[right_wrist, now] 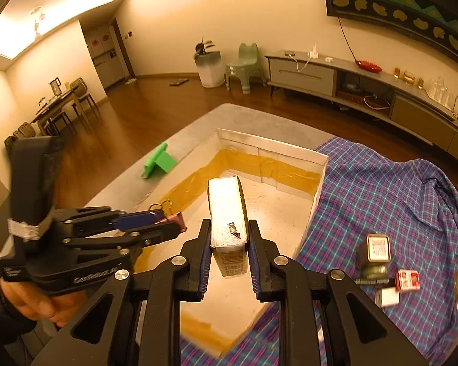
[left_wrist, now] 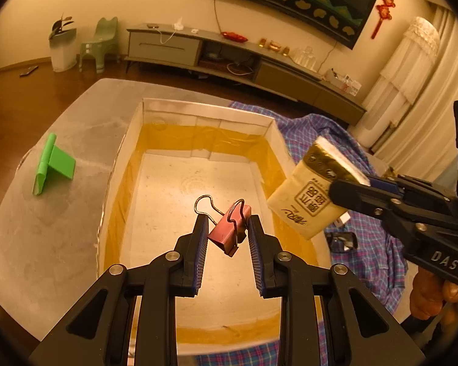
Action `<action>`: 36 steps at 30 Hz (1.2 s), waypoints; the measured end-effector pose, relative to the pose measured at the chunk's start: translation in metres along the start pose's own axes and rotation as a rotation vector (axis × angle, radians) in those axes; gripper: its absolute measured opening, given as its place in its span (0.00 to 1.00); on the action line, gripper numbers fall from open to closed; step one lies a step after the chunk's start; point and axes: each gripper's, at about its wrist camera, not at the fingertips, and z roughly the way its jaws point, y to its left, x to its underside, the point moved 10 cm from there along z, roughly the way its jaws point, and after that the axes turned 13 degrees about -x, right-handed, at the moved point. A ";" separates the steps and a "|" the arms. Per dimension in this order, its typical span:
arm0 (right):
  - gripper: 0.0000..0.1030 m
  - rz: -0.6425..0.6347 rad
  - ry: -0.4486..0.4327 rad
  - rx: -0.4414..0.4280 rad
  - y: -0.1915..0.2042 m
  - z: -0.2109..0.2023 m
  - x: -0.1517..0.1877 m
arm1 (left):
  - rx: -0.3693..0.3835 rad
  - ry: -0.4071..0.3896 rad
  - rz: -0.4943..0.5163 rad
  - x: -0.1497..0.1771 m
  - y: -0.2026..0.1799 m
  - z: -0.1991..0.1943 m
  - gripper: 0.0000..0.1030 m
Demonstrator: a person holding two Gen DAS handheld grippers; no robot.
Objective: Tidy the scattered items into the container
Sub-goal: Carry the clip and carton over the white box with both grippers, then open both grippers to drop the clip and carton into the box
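Observation:
My left gripper (left_wrist: 227,224) is shut on a pink binder clip (left_wrist: 229,228) and holds it above the open white box (left_wrist: 207,113) with yellow-taped inner walls. In the right wrist view the same gripper (right_wrist: 177,224) comes in from the left with the clip (right_wrist: 177,218) at its tip. My right gripper (right_wrist: 229,231) is shut on a pale tissue pack (right_wrist: 227,210) with printed characters, over the box (right_wrist: 271,148). From the left wrist view the pack (left_wrist: 308,192) hangs above the box's right wall, clamped by the right gripper (left_wrist: 345,189).
A green folded stand (left_wrist: 53,164) lies on the grey table (left_wrist: 45,244) left of the box. On the blue plaid cloth (right_wrist: 397,201) to the right sit a small jar (right_wrist: 377,251), a red-and-white box (right_wrist: 407,279) and a white block (right_wrist: 387,297). A person's hands hold both grippers.

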 end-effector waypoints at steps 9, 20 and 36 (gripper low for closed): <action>0.22 -0.005 0.086 0.040 -0.035 0.056 -0.017 | -0.044 0.092 -0.027 -0.026 0.007 0.044 0.26; 0.23 -0.006 0.173 0.075 -0.070 0.096 -0.026 | -0.122 0.187 -0.003 -0.039 0.008 0.104 0.27; 0.25 -0.018 0.211 0.151 -0.091 0.116 -0.024 | -0.219 0.204 0.020 -0.053 0.016 0.146 0.28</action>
